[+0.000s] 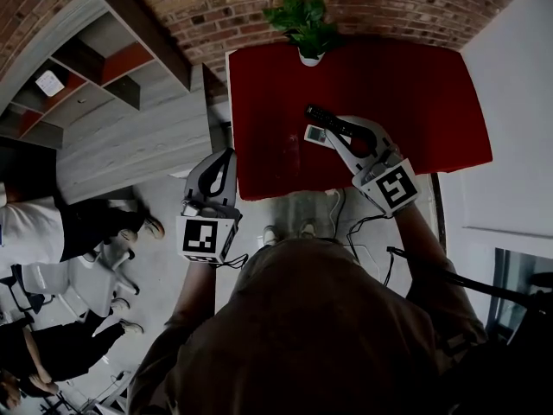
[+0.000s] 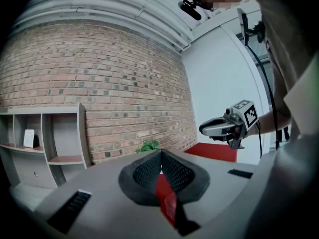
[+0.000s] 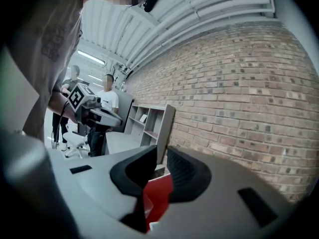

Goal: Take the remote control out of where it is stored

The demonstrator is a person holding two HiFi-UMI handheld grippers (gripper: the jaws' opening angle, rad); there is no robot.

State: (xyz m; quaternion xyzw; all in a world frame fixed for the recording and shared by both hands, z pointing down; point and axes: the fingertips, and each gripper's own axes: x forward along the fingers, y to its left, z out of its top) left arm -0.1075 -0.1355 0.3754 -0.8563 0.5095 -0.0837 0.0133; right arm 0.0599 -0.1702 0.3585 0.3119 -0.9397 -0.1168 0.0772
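Brick wall at the back, grey shelf unit to the left, and a red worktop with a potted plant at its far edge.

The remote control is a small white one. It lies flat on the worktop, out in the open, just beneath and beside the tips of the right tool. That tool's jaws stand a narrow gap apart with nothing between them; only worktop and shelf show through. The left tool has its pads closed together at the tips and is empty too.

Judgement: the remote looks already out of storage (what held it I can't tell), so the step in hand is getting the right tool clear.
- Draw it away along its own line, without dipping the tips toward the remote below them.
- Avoid swinging forward, where the plant stands ahead of the tool.
- If a re-grip is wanted, spread the jaws wider first and come across the remote's short width, not its length.

Pose: the right tool is held roughly level above the worktop, tips toward the wall and marker cube toward the person. The forearm reaches in from the near right edge. The left tool hangs off the worktop's near left corner, over the floor. It is about level and aimed at the wall, with the right tool well off to its right.
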